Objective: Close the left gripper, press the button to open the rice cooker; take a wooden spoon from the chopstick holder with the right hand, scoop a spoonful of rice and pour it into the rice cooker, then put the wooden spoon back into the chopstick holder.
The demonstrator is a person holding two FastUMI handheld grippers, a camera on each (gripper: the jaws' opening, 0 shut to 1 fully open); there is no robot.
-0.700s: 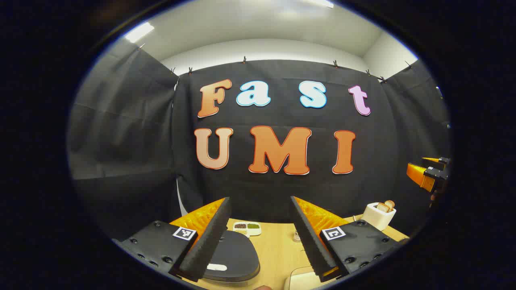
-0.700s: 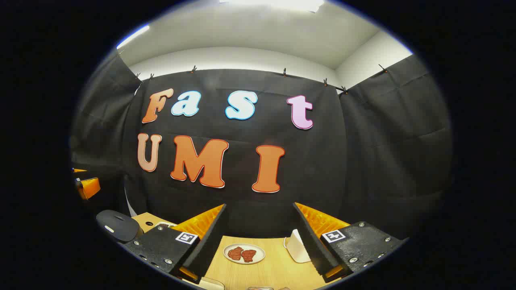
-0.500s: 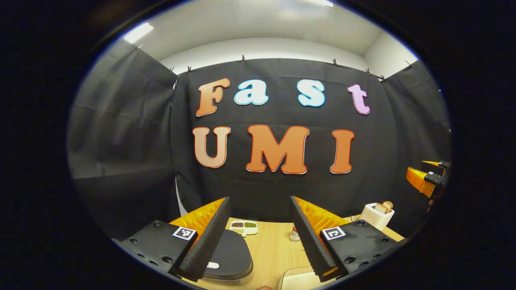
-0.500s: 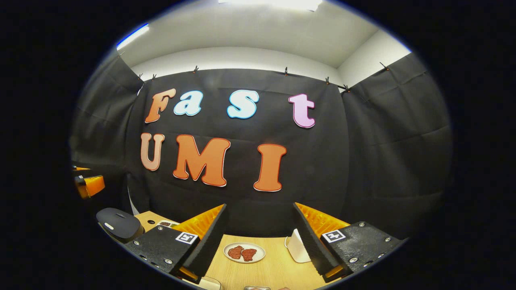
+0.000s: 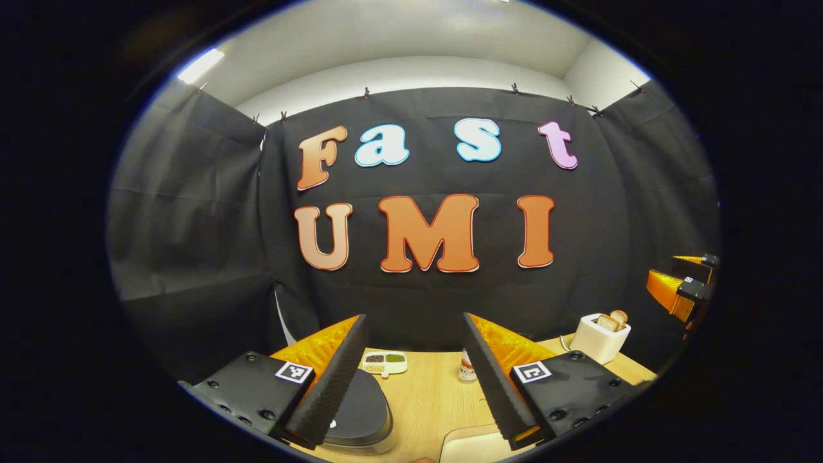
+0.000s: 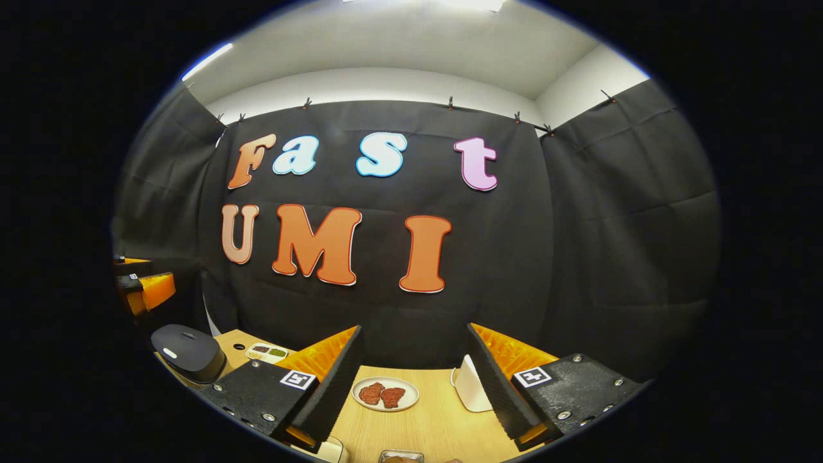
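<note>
In the left gripper view, the rice cooker (image 5: pixel 363 411) with its dark lid down sits on the wooden table just behind my left finger. A small white button (image 5: pixel 332 423) shows at its front edge. My left gripper (image 5: pixel 415 318) is open, held above the table with nothing between its fingers. The right gripper view has the same rice cooker (image 6: pixel 186 350) at the far left. My right gripper (image 6: pixel 413 328) is also open and empty, above the table's middle.
A divided dish of grains (image 5: pixel 384 362), a small bottle (image 5: pixel 467 368) and a white toaster with bread (image 5: pixel 601 334) stand at the back. A plate of red meat (image 6: pixel 384 393) and a white object (image 6: pixel 472 386) lie ahead of the right gripper.
Both views have tipped down a little, so the wall has slid up and more of the table shows. Both grippers stay open.
</note>
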